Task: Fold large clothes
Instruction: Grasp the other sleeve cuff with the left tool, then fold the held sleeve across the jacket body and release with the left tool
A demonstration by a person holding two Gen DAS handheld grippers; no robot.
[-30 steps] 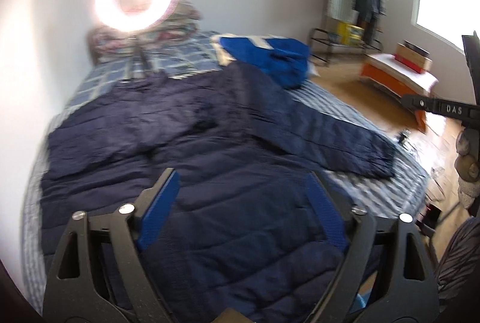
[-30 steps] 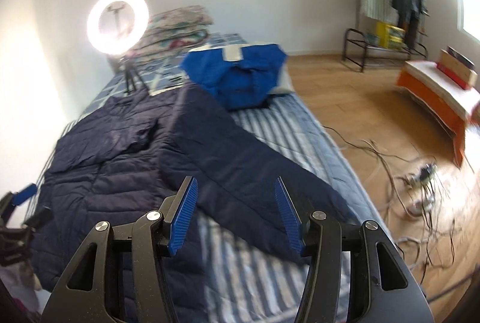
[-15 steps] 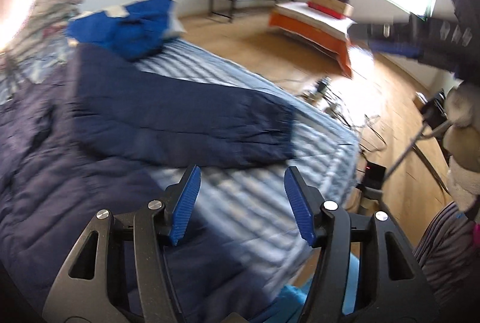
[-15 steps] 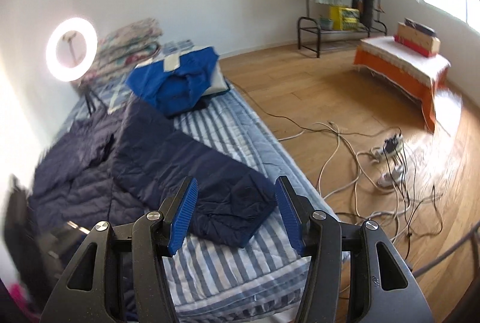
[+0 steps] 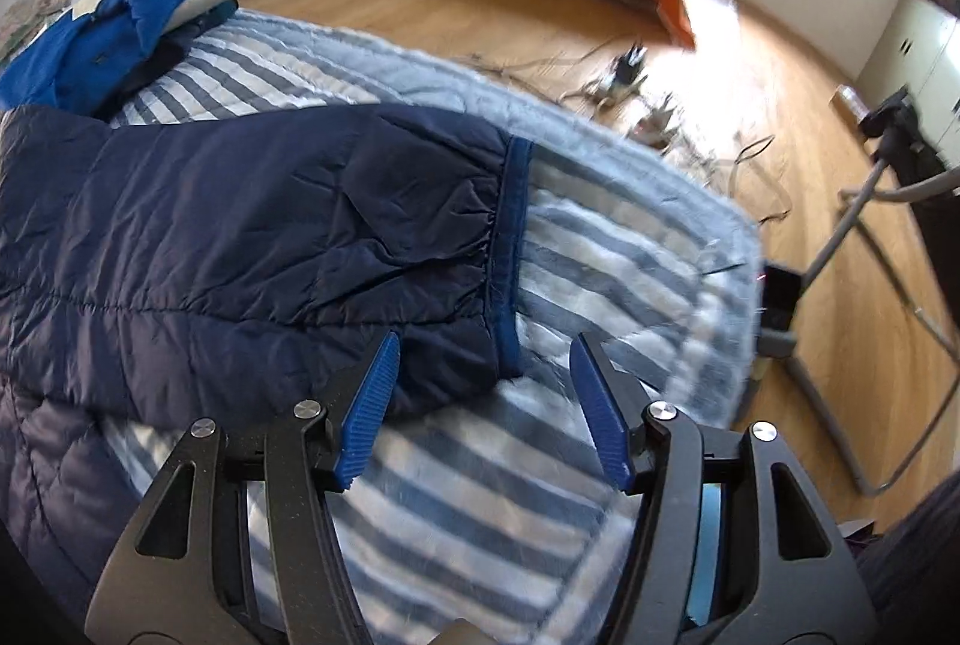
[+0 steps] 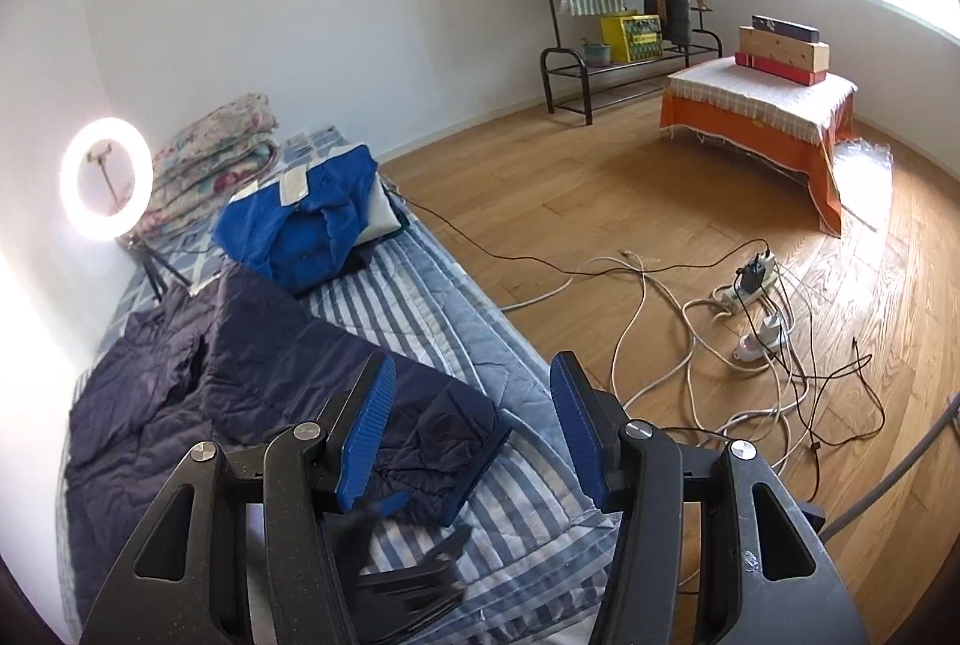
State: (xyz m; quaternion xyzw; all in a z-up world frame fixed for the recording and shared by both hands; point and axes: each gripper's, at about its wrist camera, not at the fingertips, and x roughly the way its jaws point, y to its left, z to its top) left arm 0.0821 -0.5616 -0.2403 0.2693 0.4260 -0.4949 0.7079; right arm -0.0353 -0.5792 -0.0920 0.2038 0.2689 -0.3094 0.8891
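**both grippers over the sleeve end of the navy jacket**

nearest to us, the left gripper [image 5: 480,381] points steeply down at the striped bed cover [image 5: 480,513], its jaws partly apart and holding nothing. the near corner of the sleeve cuff [image 5: 509,249] sits between the blue pads [image 5: 366,411] in our view, but we see no pad pressing on it. our right gripper [image 6: 468,429] hangs higher above the same spot, jaws about half apart and empty; below it the left gripper shows as a dark blur.

the navy puffer jacket [image 6: 168,405] lies spread flat on the left part of the bed. its body lies along the bed towards the far end by the wall. one sleeve [image 5: 252,249] runs slantwise from the far left down to the near right, and its cuff points at the bed's right edge without reaching it.

farther along the bed a blue garment [image 6: 300,231] is heaped, just past the sleeve's shoulder end. behind it come folded floral quilts [image 6: 210,159] and a lit ring light [image 6: 107,178] at the wall. to the right, cables [image 6: 708,321] sprawl over the wooden floor [image 6: 600,201].
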